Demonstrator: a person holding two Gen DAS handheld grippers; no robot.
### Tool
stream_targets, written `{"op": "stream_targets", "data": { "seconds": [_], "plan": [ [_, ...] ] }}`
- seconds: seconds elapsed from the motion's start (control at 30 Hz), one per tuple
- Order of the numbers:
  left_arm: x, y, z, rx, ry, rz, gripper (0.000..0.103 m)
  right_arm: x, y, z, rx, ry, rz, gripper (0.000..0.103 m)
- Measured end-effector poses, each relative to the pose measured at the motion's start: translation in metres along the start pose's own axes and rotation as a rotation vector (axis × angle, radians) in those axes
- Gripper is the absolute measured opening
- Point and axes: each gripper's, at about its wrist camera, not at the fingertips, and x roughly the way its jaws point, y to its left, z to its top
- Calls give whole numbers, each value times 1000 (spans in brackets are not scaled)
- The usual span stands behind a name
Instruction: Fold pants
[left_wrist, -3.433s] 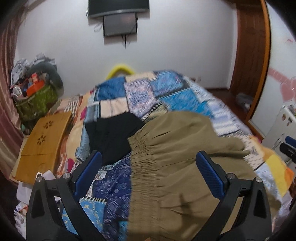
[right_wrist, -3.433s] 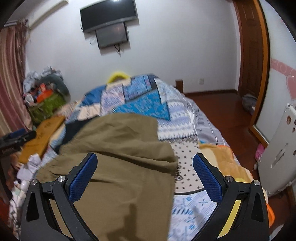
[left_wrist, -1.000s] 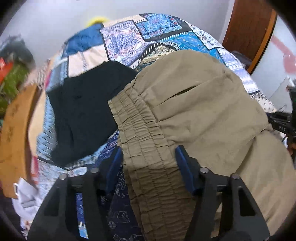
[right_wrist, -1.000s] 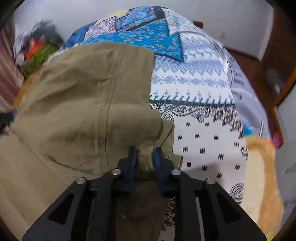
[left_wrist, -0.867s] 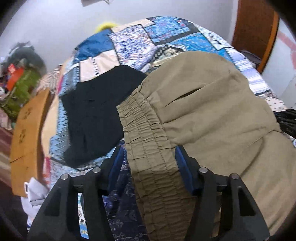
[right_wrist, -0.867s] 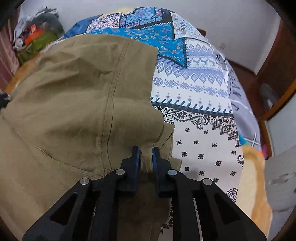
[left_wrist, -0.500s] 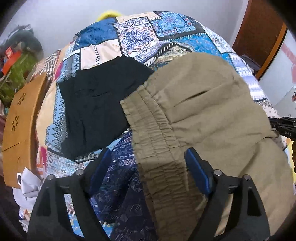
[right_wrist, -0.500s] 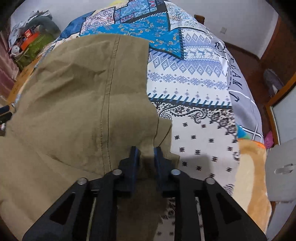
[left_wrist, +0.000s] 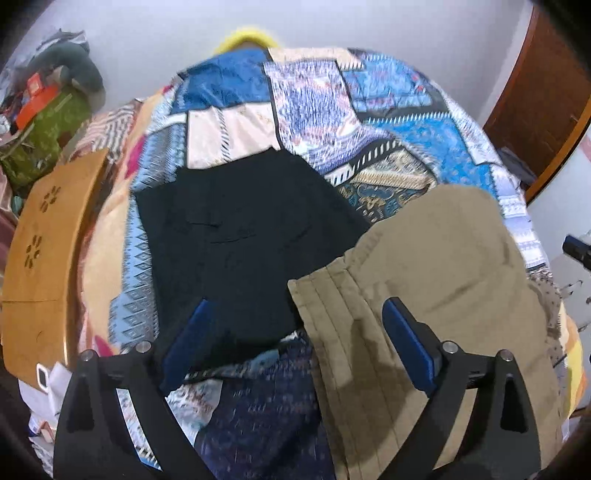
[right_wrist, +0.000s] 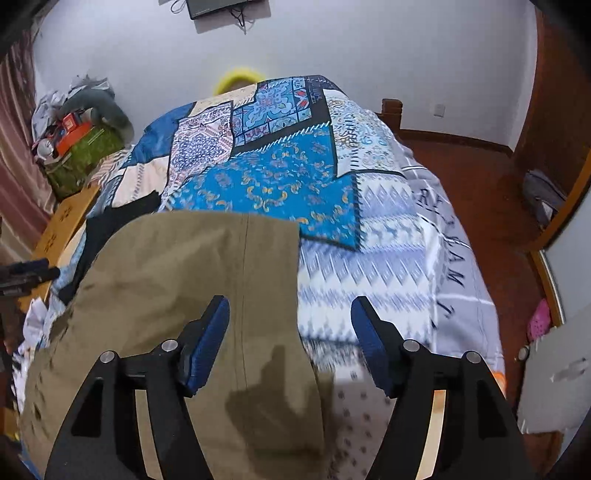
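The olive-khaki pants (left_wrist: 424, 280) lie folded on the patchwork bed, their elastic waistband (left_wrist: 332, 325) toward the near left. My left gripper (left_wrist: 299, 347) hovers above that waistband, jaws still opening, nothing pressed between the blue pads. In the right wrist view the pants (right_wrist: 177, 280) show a straight folded edge on their right side. My right gripper (right_wrist: 290, 343) hangs above that edge with its jaws opening, and the cloth lies flat below them, free of the pads.
A black garment (left_wrist: 236, 251) lies on the quilt (right_wrist: 288, 184) left of the pants. A wooden lap table (left_wrist: 40, 258) leans at the bed's left. Clutter and a green bag (right_wrist: 81, 151) sit by the wall. Wooden floor (right_wrist: 480, 192) lies to the right.
The right gripper let go of the pinched pants edge, opened and rose. The left gripper widened off the waistband and shifted left, bringing more of the black garment into view.
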Motion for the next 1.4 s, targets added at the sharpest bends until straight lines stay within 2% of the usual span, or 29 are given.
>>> {"op": "stream_targets", "data": {
  "seconds": [0.17, 0.4, 0.5, 0.63, 0.67, 0.7, 0.73, 0.77, 0.8, 0.87, 0.9, 1.03, 1.17, 1.3, 1.4],
  "plan": [
    [44, -6, 4, 6, 82, -20, 95, 39, 0, 14, 7, 28, -5, 65],
    [81, -2, 5, -74, 112, -145, 95, 101, -3, 27, 24, 78, 6, 65],
    [89, 5, 4, -115, 124, -205, 97, 119, -6, 32, 69, 70, 33, 64],
    [89, 6, 3, -119, 114, -222, 98, 127, -17, 36, 175, 62, 72, 66],
    [89, 5, 3, -117, 108, -219, 95, 129, -18, 35, 182, 63, 82, 66],
    [88, 3, 3, -115, 102, -219, 88, 129, -17, 35, 179, 61, 86, 65],
    [87, 1, 3, -110, 96, -229, 82, 128, -15, 34, 170, 55, 94, 58],
    [84, -2, 4, -105, 90, -240, 69, 126, -13, 34, 164, 50, 102, 47],
    [80, -6, 4, -91, 83, -250, 63, 124, -9, 34, 157, 47, 109, 40],
    [73, -14, 5, -57, 55, -197, 58, 122, -2, 36, 133, 48, 78, 15],
    [67, -19, 5, -30, 38, -161, 54, 121, 2, 37, 108, 46, 54, 13],
    [43, -23, 6, 7, -25, -81, 49, 95, 14, 34, 44, -27, -5, 11],
    [8, -27, 14, 23, -83, -30, 45, 54, 7, 37, 63, -102, 16, 11],
    [-49, -42, 28, 69, -194, 16, 44, -7, 9, 49, 28, -204, -12, 11],
    [-92, -52, 31, 87, -266, 17, 44, -56, 15, 57, 15, -291, -22, 10]
  ]
}}
